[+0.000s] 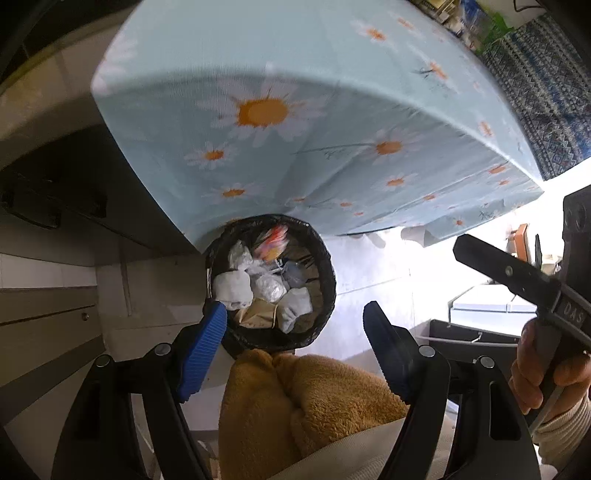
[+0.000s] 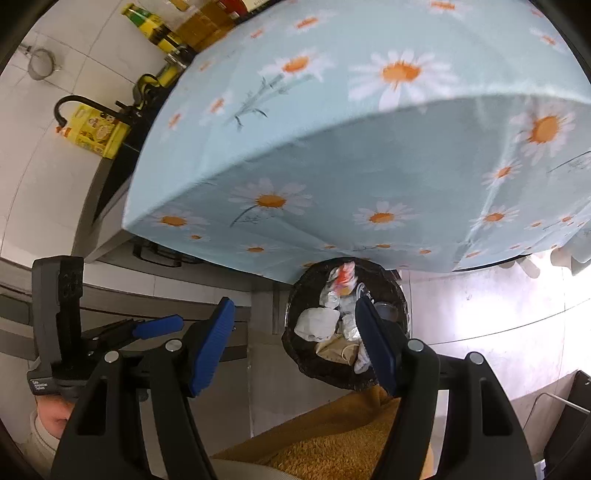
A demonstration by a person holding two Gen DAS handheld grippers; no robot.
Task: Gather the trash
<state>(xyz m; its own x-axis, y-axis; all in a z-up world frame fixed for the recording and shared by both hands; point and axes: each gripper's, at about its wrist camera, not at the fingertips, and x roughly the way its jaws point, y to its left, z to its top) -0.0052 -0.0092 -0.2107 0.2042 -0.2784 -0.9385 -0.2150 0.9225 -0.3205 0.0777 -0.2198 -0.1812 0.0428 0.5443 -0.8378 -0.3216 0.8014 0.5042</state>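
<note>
A small bin with a black liner (image 1: 327,266) stands on the floor, partly under the table's edge. Inside lie several crumpled white tissues (image 1: 232,286), a brown paper piece (image 1: 258,314) and a blurred red, yellow and white wrapper (image 1: 274,242). My left gripper (image 1: 295,312) hangs open above the bin, nothing between its blue pads. In the right wrist view my right gripper (image 2: 293,304) is also open and empty over the same bin (image 2: 292,314), with the wrapper (image 2: 345,278) at the far rim. Each view shows the other gripper at its side.
A table with a light blue daisy cloth (image 1: 295,55) overhangs the bin. The person's mustard fleece legs (image 1: 314,398) sit just before it. A counter on the left holds a black faucet (image 2: 74,101), a yellow box (image 2: 98,134) and bottles (image 2: 151,26). Pale floor tiles (image 2: 480,295) lie to the right.
</note>
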